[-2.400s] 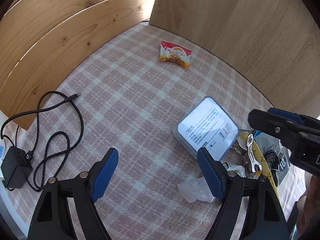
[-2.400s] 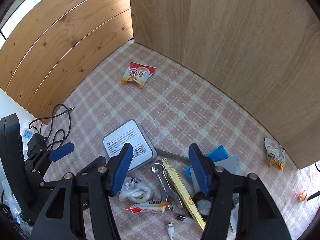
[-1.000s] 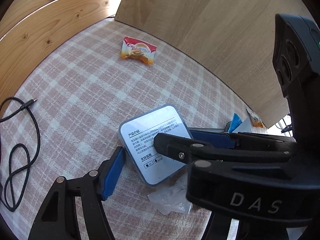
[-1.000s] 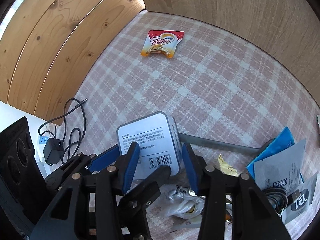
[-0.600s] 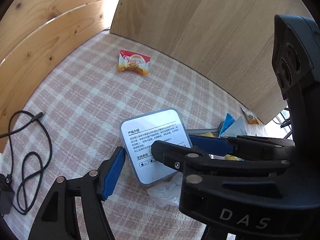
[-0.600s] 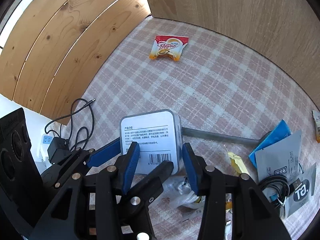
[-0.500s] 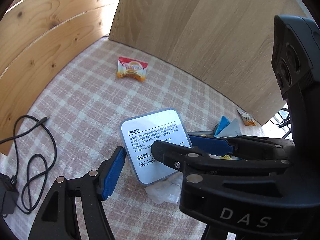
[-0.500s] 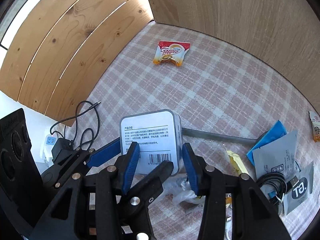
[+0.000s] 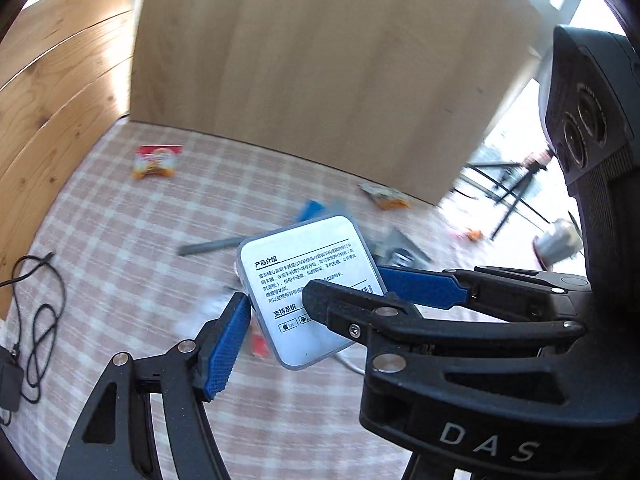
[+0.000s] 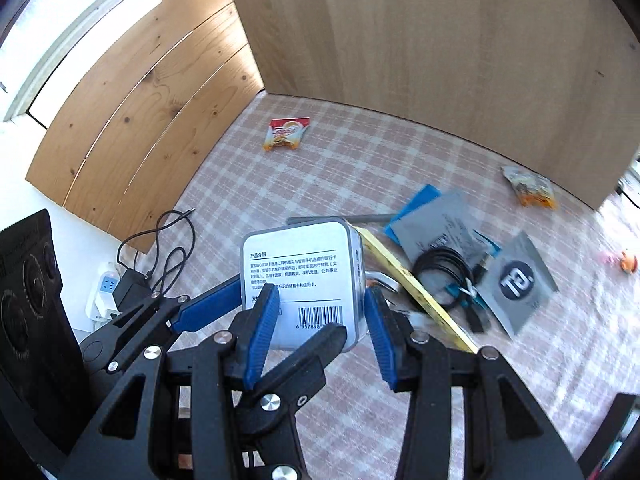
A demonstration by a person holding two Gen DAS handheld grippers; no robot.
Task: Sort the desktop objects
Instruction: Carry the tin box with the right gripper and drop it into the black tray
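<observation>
Gripping the white labelled tin (image 10: 298,276) from crossing sides, right gripper (image 10: 316,326) and left gripper (image 9: 304,316) clamp it above the checked surface (image 10: 340,168).

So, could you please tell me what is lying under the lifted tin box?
Under the tin box, the yellow strip, a grey bar and a metal piece show partly; the rest is covered.

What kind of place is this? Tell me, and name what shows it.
Probably a home desk corner set up for a tidying task: a checked cloth walled by wood panels, strewn with a cable, snack packets and pouches, with a power strip beside it.
</observation>
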